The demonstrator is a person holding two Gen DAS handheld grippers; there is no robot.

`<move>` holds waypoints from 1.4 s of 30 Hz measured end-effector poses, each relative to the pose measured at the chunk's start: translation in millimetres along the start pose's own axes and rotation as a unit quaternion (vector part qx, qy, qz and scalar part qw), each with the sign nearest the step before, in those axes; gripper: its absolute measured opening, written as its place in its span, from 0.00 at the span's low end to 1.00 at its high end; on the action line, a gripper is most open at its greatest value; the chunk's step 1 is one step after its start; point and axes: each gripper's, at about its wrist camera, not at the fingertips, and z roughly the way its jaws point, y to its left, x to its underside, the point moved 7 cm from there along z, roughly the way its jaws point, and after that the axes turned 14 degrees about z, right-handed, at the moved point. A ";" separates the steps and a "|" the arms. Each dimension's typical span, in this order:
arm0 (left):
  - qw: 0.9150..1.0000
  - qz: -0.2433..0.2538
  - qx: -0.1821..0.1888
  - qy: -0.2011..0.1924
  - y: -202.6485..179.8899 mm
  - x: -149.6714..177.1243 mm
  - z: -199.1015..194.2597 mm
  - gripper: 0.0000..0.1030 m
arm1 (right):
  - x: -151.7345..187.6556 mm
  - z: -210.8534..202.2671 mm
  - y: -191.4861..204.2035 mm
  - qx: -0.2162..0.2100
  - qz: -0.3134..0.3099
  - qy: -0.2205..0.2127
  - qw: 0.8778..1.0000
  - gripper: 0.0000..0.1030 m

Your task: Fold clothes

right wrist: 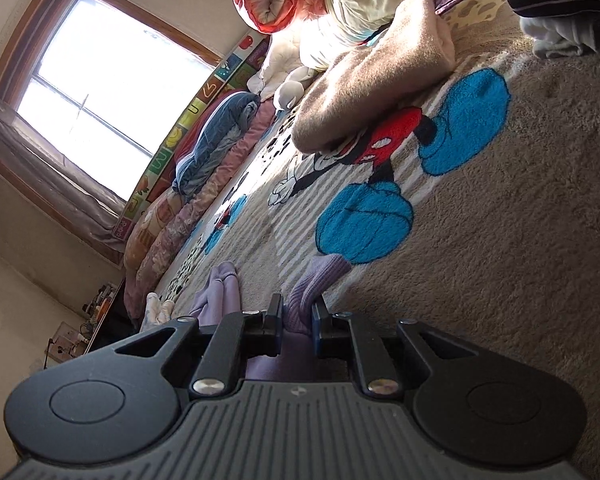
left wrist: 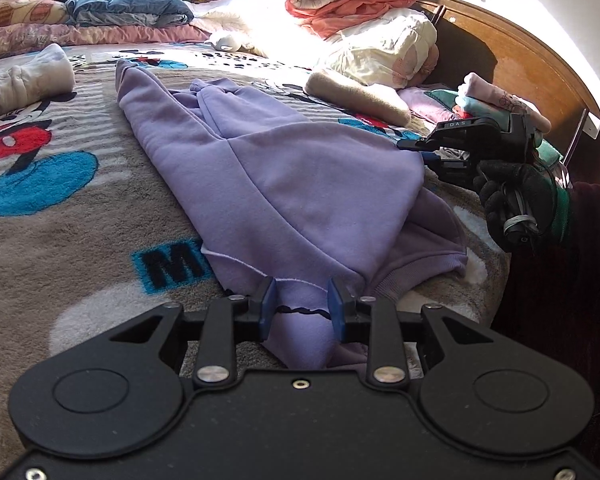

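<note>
Lilac sweatshirt (left wrist: 268, 168) lies along the bed's cartoon blanket (left wrist: 60, 216), in the left wrist view already narrowed: one side panel is turned over the body, a sleeve (left wrist: 168, 92) runs away toward the pillows, and the ribbed hem (left wrist: 420, 268) bunches at the near right. I judge the fold partway done; the length is yet to be doubled. The left gripper (left wrist: 302, 306) has its fingers part spread around the near fabric edge, with cloth between them, though a firm pinch is unclear. The right gripper (left wrist: 414, 148), in a gloved hand (left wrist: 516, 204), meets the garment's right edge. Open blanket lies to the left; folded clothes (left wrist: 492, 96) and the wooden bed frame (left wrist: 540, 64) crowd the right.

From the right wrist view, the right gripper (right wrist: 297, 314) pinches a ribbed cuff (right wrist: 318, 280) between closed fingers. Blanket ahead (right wrist: 500, 208) is bare up to a beige roll (right wrist: 364, 88).
</note>
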 end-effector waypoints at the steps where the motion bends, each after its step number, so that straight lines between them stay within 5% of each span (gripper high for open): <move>1: 1.000 0.002 0.003 0.003 -0.1 -0.7 -0.4 0.27 | 2.6 2.2 -6.0 0.005 0.004 0.004 1.000 0.15; 5: 1.000 0.026 0.012 -0.007 1.9 -13.2 -14.2 0.27 | 7.8 2.8 -15.8 -0.005 0.010 0.017 1.000 0.15; 9: 0.996 -0.032 -0.008 -0.086 32.0 -40.0 -35.9 0.27 | 6.2 -2.0 -13.0 -0.030 0.006 0.023 0.999 0.15; 13: 0.982 -0.117 -0.062 -0.136 78.5 -67.8 -39.1 0.27 | 3.8 -8.1 -10.6 -0.059 0.014 0.026 0.998 0.15; 17: 0.972 -0.172 -0.130 -0.089 128.0 -84.6 -8.3 0.27 | 3.6 -11.0 -14.4 -0.080 0.031 0.025 0.996 0.15; 20: 0.973 -0.150 -0.170 -0.028 156.8 -102.2 26.1 0.27 | 4.3 -14.3 -17.5 -0.091 0.043 0.025 0.995 0.15; 26: 0.979 -0.113 -0.170 0.020 188.8 -124.9 86.1 0.27 | 4.3 -17.0 -24.4 -0.099 0.065 0.027 0.993 0.15; 32: 0.983 -0.060 -0.159 0.065 176.4 -130.6 143.6 0.27 | 4.4 -15.7 -30.2 -0.104 0.077 0.030 0.991 0.15; 39: 0.986 -0.025 -0.153 0.061 168.1 -139.2 146.4 0.27 | 4.2 -12.4 -32.8 -0.107 0.083 0.033 0.990 0.15; 42: 0.987 -0.033 -0.153 0.030 174.8 -151.6 129.6 0.27 | 4.3 -11.8 -33.2 -0.107 0.083 0.033 0.990 0.15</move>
